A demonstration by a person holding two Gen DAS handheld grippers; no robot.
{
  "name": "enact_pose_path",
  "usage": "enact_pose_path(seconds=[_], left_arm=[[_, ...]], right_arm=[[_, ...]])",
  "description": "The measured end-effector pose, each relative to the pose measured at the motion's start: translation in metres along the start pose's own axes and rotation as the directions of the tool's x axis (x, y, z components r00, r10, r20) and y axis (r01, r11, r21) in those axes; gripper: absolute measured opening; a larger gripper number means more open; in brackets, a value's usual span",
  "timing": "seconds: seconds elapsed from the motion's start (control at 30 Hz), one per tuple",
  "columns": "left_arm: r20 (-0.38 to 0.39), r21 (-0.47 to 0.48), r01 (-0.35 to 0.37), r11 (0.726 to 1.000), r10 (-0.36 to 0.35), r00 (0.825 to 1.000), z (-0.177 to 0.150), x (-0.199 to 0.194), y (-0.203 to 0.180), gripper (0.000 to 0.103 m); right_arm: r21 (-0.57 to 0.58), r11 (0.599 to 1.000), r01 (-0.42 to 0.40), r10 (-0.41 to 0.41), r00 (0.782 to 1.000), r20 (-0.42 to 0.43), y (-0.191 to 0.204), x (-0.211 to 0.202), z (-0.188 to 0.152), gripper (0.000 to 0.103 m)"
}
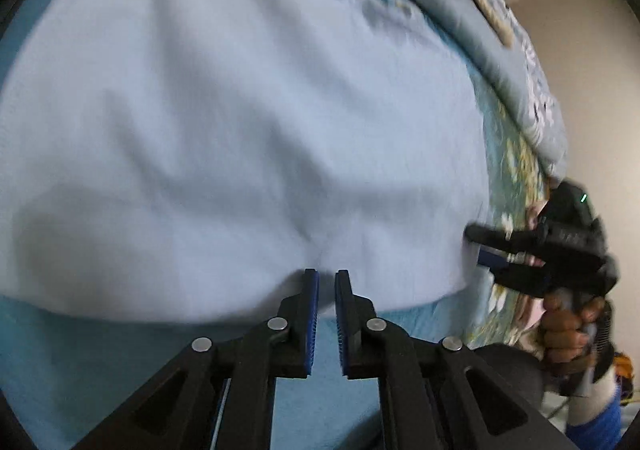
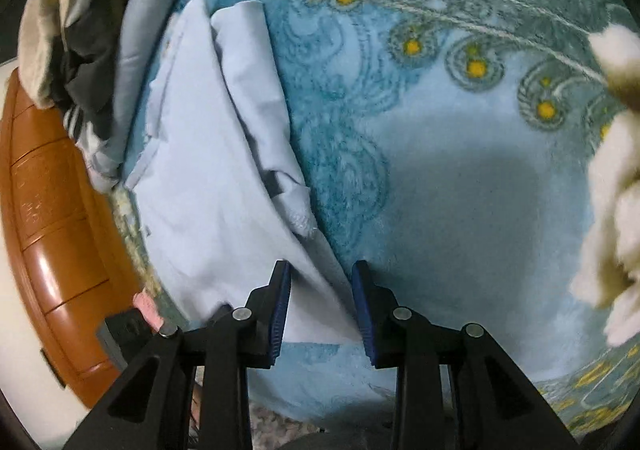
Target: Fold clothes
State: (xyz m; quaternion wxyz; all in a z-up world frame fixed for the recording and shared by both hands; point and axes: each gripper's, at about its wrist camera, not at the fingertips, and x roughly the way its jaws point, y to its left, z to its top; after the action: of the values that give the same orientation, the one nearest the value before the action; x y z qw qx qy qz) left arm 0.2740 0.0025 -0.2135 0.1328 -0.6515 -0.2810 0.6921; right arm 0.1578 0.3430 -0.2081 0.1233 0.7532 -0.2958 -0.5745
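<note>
A pale blue garment point(image 1: 240, 138) lies spread on a blue patterned blanket point(image 1: 100, 370). My left gripper point(image 1: 327, 274) hovers at the garment's near hem, its jaws a narrow gap apart with nothing between them. My right gripper point(image 2: 320, 270) is open, and a corner of the same garment point(image 2: 208, 178) lies between its fingers. In the left wrist view the right gripper point(image 1: 476, 246) sits at the garment's right edge, held by a hand.
A pile of other clothes point(image 2: 80, 30) and a grey-blue folded cloth point(image 1: 500, 30) lie at the blanket's far side. An orange-brown wooden bed frame point(image 2: 52, 230) runs along the left in the right wrist view. A fluffy cream item point(image 2: 612, 190) hangs at right.
</note>
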Motion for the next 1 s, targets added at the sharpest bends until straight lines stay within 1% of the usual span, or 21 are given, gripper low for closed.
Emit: enact_pose_path(seconds=[0.07,0.1,0.23,0.3,0.37,0.43,0.47,0.5,0.53,0.57,0.6,0.63,0.7,0.73,0.77,0.8,0.87,0.9,0.93,0.97,1.0], left_arm=[[0.016,-0.031,0.010,0.999,-0.010,1.000,-0.004,-0.001,0.004,0.009],[0.021,-0.056,0.025,0.998,-0.024,0.999,-0.005,-0.001,0.008,0.009],[0.029,-0.069,0.054,0.996,-0.052,0.998,-0.006,0.012,0.003,0.008],[0.034,-0.084,0.078,0.993,-0.076,0.997,-0.007,0.010,0.010,0.008],[0.033,-0.110,0.127,0.986,-0.124,0.992,-0.008,0.005,0.019,0.008],[0.068,-0.124,0.181,0.976,-0.174,0.982,-0.014,-0.016,0.033,0.008],[0.089,-0.129,0.209,0.969,-0.198,0.976,-0.018,-0.029,0.040,0.008],[0.120,-0.131,0.224,0.966,-0.209,0.971,-0.023,-0.044,0.050,0.008],[0.154,-0.130,0.233,0.964,-0.213,0.965,-0.028,-0.060,0.062,0.008],[0.190,-0.138,0.229,0.964,-0.201,0.961,-0.034,-0.075,0.075,0.008],[0.220,-0.152,0.220,0.964,-0.184,0.958,-0.038,-0.087,0.088,0.009],[0.245,-0.177,0.207,0.962,-0.161,0.956,-0.043,-0.098,0.103,0.009],[0.294,-0.240,0.194,0.951,-0.119,0.948,-0.058,-0.120,0.138,0.009],[0.309,-0.269,0.191,0.944,-0.104,0.945,-0.065,-0.127,0.151,0.011],[0.320,-0.296,0.190,0.936,-0.090,0.943,-0.071,-0.132,0.162,0.011],[0.328,-0.316,0.193,0.929,-0.084,0.941,-0.076,-0.134,0.171,0.011],[0.353,-0.327,0.202,0.923,-0.079,0.932,-0.081,-0.143,0.181,0.011],[0.362,-0.322,0.207,0.924,-0.082,0.928,-0.082,-0.146,0.184,0.011],[0.369,-0.307,0.214,0.927,-0.091,0.925,-0.080,-0.148,0.184,0.015],[0.375,-0.290,0.222,0.931,-0.103,0.921,-0.077,-0.149,0.182,0.020],[0.378,-0.273,0.225,0.935,-0.111,0.919,-0.073,-0.148,0.179,0.030]], right_arm=[[-0.003,0.999,0.045,-0.045,0.999,0.008,0.006,0.002,-0.008,0.014],[-0.023,0.996,0.083,-0.082,0.996,0.019,0.013,0.001,-0.013,0.005],[-0.081,0.985,0.155,-0.147,0.985,0.092,0.044,-0.012,-0.029,0.003],[-0.144,0.973,0.180,-0.160,0.977,0.140,0.077,-0.023,-0.041,0.003],[-0.218,0.956,0.196,-0.157,0.970,0.183,0.113,-0.028,-0.054,0.003],[-0.318,0.916,0.247,-0.177,0.956,0.233,0.161,-0.024,-0.071,0.003],[-0.374,0.886,0.276,-0.187,0.948,0.256,0.186,-0.017,-0.079,0.003],[-0.440,0.847,0.299,-0.189,0.942,0.276,0.210,-0.012,-0.091,0.003],[-0.500,0.812,0.301,-0.177,0.944,0.280,0.226,-0.007,-0.101,0.003],[-0.563,0.775,0.288,-0.157,0.950,0.269,0.242,0.000,-0.114,0.003],[-0.627,0.732,0.268,-0.141,0.959,0.245,0.263,0.016,-0.129,0.003],[-0.656,0.708,0.260,-0.142,0.963,0.229,0.275,0.032,-0.132,0.003],[-0.701,0.662,0.263,-0.175,0.965,0.196,0.294,0.073,-0.142,0.003],[-0.708,0.651,0.273,-0.205,0.962,0.182,0.298,0.095,-0.143,0.003],[-0.705,0.651,0.282,-0.243,0.957,0.159,0.299,0.121,-0.140,0.003],[-0.688,0.667,0.288,-0.268,0.953,0.139,0.298,0.139,-0.134,0.003],[-0.647,0.703,0.295,-0.306,0.947,0.099,0.287,0.159,-0.131,0.004],[-0.641,0.707,0.298,-0.313,0.945,0.093,0.283,0.162,-0.133,0.005],[-0.638,0.713,0.291,-0.312,0.946,0.083,0.279,0.164,-0.134,0.008],[-0.647,0.721,0.246,-0.277,0.959,0.056,0.277,0.157,-0.136,0.013],[-0.655,0.728,0.201,-0.242,0.970,0.029,0.276,0.150,-0.138,0.016]])
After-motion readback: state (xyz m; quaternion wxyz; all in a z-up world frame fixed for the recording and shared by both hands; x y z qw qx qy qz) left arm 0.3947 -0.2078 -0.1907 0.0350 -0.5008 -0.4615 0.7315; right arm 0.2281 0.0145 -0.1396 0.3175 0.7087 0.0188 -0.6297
